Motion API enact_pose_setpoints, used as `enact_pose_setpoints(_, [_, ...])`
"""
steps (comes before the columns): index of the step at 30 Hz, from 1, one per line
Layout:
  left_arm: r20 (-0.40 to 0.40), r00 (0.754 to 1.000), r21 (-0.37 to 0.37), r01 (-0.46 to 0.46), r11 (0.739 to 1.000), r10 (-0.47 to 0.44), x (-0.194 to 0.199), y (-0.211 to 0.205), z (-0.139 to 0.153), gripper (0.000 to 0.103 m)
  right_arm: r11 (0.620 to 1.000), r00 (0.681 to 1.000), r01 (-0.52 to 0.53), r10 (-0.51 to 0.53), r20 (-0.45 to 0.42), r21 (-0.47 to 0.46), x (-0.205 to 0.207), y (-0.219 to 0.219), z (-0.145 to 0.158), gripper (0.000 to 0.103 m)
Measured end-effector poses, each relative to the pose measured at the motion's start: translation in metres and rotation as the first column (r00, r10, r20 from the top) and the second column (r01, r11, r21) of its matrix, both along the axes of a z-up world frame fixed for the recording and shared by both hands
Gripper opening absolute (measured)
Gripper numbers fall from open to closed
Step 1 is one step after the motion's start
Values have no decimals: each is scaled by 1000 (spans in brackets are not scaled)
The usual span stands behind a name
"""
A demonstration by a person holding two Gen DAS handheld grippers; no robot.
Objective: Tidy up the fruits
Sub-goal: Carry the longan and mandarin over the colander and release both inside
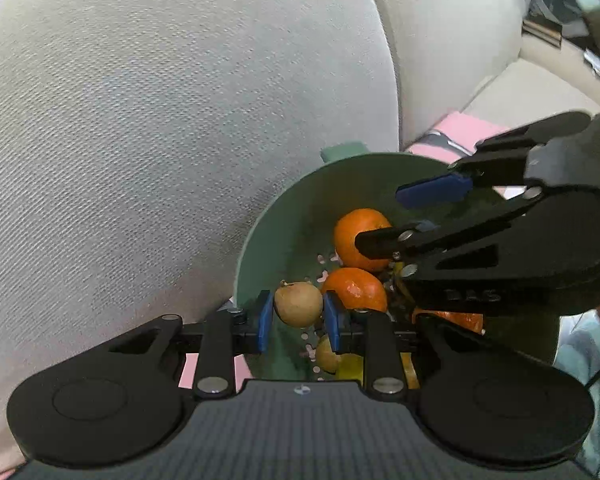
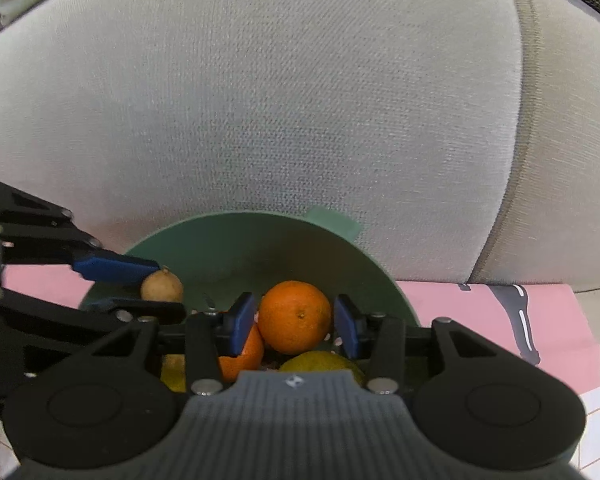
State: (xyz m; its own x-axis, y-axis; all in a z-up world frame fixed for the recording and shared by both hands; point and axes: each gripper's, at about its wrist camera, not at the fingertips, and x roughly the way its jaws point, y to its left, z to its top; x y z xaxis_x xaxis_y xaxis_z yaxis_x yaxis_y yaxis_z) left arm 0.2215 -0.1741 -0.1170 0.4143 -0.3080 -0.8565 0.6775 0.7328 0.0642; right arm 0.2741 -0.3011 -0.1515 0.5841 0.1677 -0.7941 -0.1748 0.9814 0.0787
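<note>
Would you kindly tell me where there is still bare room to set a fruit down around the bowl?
Bare patches: the pink mat right of the bowl, and the bowl's far inner wall beneath the cushion. The bowl's near half is crowded with oranges, the small tan fruit and both grippers.

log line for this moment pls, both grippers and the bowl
left gripper: shut on tan fruit | right gripper: shut on orange | both over green bowl
</note>
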Motion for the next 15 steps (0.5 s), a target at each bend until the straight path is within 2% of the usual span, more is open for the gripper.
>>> enact_pose_setpoints(4, [19,999,81,36,996,-38,-3,-12,-7,30,1000,1000,8,-8,9,29,-10,-8,6,43])
enact_pose_setpoints(10, [14,998,120,51,991,-53,-1,-21,-12,33,999,1000,25,-26,11,38,-19,-8,10,48])
enact_pose_setpoints(15, [27,998,139,56,989,-60,-2,-23,-10,36,998,999,37,-37,2,44,-22,-4,6,48])
